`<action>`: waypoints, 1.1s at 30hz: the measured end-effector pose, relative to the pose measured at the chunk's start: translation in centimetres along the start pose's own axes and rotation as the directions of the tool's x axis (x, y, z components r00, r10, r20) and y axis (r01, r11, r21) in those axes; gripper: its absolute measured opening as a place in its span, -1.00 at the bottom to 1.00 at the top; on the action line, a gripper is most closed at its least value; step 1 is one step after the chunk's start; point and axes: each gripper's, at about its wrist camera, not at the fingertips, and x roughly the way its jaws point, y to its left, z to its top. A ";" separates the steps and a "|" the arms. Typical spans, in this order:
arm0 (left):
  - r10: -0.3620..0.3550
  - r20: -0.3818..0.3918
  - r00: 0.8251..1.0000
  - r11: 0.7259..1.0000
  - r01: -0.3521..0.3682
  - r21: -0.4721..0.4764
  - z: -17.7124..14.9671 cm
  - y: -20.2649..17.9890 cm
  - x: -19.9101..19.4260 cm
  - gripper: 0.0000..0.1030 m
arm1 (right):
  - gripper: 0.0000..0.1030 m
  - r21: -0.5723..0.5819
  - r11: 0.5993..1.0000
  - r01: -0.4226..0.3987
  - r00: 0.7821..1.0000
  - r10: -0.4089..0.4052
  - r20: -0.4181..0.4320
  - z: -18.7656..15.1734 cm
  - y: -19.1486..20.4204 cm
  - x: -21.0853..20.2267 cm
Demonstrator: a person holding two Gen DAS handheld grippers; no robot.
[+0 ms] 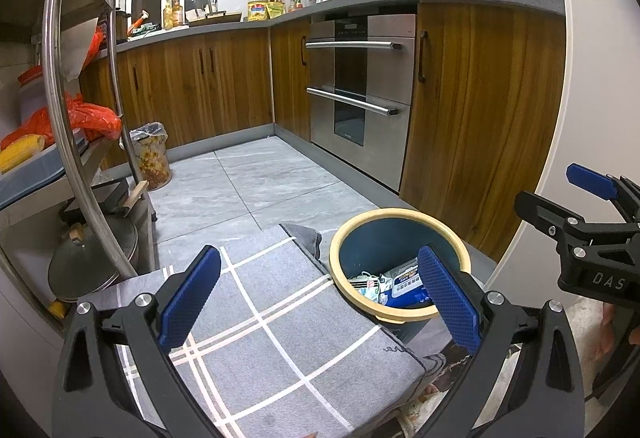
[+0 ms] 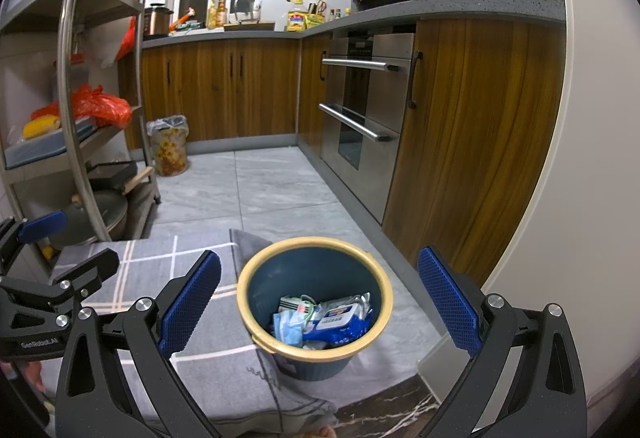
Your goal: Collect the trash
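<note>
Grey plaid mat [image 2: 152,270], steel oven [image 2: 364,106], wooden cabinets [image 2: 224,90], metal shelf rack [image 2: 80,78], floral bin [image 2: 170,146].

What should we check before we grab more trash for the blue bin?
1. Left gripper open with nothing in it: ok.
2. Right gripper open with nothing in it: ok.
3. Bin standing upright on the grey mat: ok.
4. Room left in the bin above the wipes pack and face mask: ok.
5. Loose trash in sight on the floor: not ok, none seen.
6. Floor behind us: cannot tell.
</note>
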 end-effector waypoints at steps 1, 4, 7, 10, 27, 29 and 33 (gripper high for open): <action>0.000 -0.001 1.000 1.000 0.000 0.000 0.0 0.0 0.0 0.89 | 0.91 0.000 1.000 0.000 1.000 0.000 0.000 0.0 0.0 0.0; -0.001 0.000 1.000 1.000 0.001 0.000 0.0 0.1 -0.1 0.89 | 0.91 0.000 1.000 0.000 1.000 0.000 0.000 0.0 0.0 0.0; 0.001 0.000 1.000 1.000 -0.001 0.002 0.0 0.1 -0.1 0.89 | 0.91 0.000 1.000 0.000 1.000 0.000 0.002 0.0 0.0 0.0; 0.000 -0.001 1.000 1.000 0.000 0.002 0.0 0.0 0.0 0.89 | 0.91 0.000 1.000 0.000 1.000 0.000 0.000 0.0 0.0 0.0; 0.001 0.000 1.000 1.000 -0.001 0.002 0.1 -0.2 0.0 0.89 | 0.91 0.000 1.000 0.001 1.000 -0.001 0.000 -0.1 0.0 0.0; 0.001 -0.001 1.000 1.000 -0.001 0.003 0.0 -0.2 0.0 0.89 | 0.91 0.001 1.000 0.000 1.000 0.000 0.001 -0.1 0.1 0.0; 0.001 -0.001 1.000 1.000 -0.001 0.002 0.0 -0.2 0.0 0.89 | 0.91 0.000 1.000 0.001 1.000 -0.001 0.001 -0.1 0.0 0.0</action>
